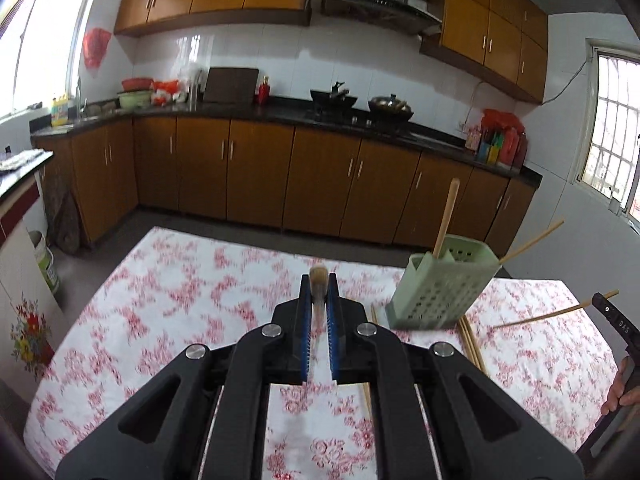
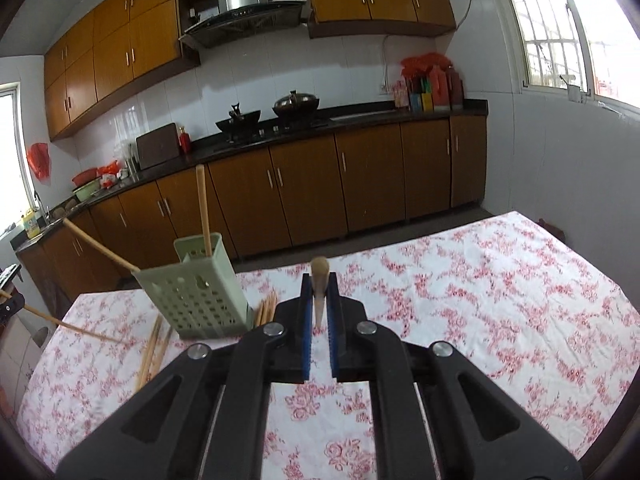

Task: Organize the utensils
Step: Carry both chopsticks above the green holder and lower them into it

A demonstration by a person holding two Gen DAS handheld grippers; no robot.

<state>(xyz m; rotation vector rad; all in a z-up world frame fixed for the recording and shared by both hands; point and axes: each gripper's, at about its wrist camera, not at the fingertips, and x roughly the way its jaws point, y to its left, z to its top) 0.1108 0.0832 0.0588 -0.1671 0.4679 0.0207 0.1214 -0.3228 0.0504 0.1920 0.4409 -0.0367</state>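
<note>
My left gripper [image 1: 319,286] is shut on a wooden chopstick [image 1: 319,274], seen end-on between the blue pads above the floral tablecloth [image 1: 192,280]. My right gripper [image 2: 320,284] is likewise shut on another chopstick [image 2: 320,266]. A green perforated utensil holder [image 1: 440,284] [image 2: 196,292] stands on the table, to the right of the left gripper and to the left of the right one. It holds an upright wooden handle [image 2: 205,208] and a chopstick leaning out [image 1: 532,240]. Loose chopsticks [image 1: 472,344] [image 2: 154,352] lie beside its base.
The table's far edge drops to a grey floor in front of brown kitchen cabinets [image 1: 256,176]. The other gripper's body shows at the right edge of the left wrist view [image 1: 616,320], with a hand [image 1: 620,388] below it. Floral cloth [image 2: 480,300] spreads to the right.
</note>
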